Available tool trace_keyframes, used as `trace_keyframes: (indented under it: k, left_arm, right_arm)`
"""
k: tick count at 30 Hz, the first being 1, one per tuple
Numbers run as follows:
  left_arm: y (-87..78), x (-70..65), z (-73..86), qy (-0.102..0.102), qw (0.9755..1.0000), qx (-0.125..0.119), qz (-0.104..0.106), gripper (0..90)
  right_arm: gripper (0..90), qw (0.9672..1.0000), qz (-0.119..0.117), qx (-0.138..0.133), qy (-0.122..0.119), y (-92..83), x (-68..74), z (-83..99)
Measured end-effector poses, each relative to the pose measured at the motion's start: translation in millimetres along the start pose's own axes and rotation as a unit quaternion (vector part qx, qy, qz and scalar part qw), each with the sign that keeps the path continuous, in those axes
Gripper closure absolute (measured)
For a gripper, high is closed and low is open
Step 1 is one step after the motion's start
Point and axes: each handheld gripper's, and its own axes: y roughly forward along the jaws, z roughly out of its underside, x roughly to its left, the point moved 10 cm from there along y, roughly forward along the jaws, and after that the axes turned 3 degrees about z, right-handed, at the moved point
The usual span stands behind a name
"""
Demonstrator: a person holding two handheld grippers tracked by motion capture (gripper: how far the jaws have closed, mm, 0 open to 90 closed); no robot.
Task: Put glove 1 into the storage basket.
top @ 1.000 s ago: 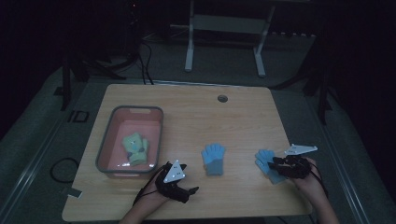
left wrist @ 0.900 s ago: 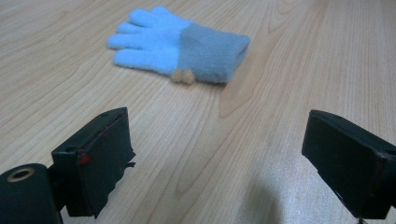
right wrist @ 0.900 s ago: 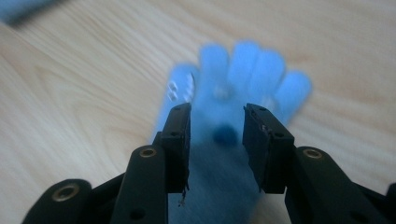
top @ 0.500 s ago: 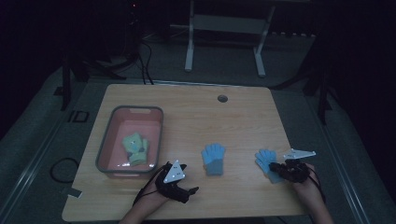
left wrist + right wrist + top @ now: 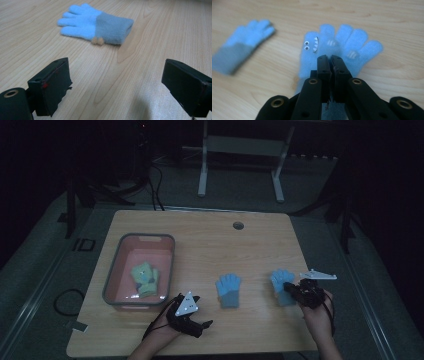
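Dim surroundings are framing a wooden tabletop (image 5: 200, 235). Right tongs (image 5: 329, 58) have just been closing and are now pinching the cuff of the blue monster-face glove (image 5: 342, 42), which is lying near the right edge. This suggests a lift is beginning (probably toward the pink bin (image 5: 112, 280)). Left tongs (image 5: 120, 85) are resting wide and empty, facing the second blue glove (image 5: 96, 23) mid-table.

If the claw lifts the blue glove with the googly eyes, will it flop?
Probably yes. The monster glove looks like soft fleece lying flat on the table, so it should droop. It seems light. The right gripper pinches fuzzy fabric, unlikely to slip.
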Motion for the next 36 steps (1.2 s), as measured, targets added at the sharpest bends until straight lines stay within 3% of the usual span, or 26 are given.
trace_keyframes:
  k: [9,19,23,31,36]
  left_arm:
    - [-1.0,1.1,-2.2,-0.001,1.0,-0.006,-0.001,8.7]
    - [-1.7,0.3,-1.7,0.001,1.0,-0.005,0.001,8.7]
    - [-1.3,0.7,-2.1,0.001,1.0,-0.006,0.001,8.7]
    - [-1.3,0.7,-1.0,0.004,1.0,-0.005,-0.001,8.7]
    - [-0.4,0.5,0.5,0.009,1.0,0.002,-0.002,8.7]
  right_arm:
    - [86.4,0.9997,0.022,-0.007,0.004,15.5,28.5,-16.4]
    - [85.4,0.9993,0.025,0.026,0.01,45.9,35.2,6.2]
    - [78.9,0.9985,0.027,0.048,0.005,61.1,32.3,20.4]
    - [74.1,0.999,0.02,0.04,-0.002,52.2,31.5,13.9]
    - [68.8,0.9987,-0.012,0.036,-0.033,44.0,25.4,8.5]
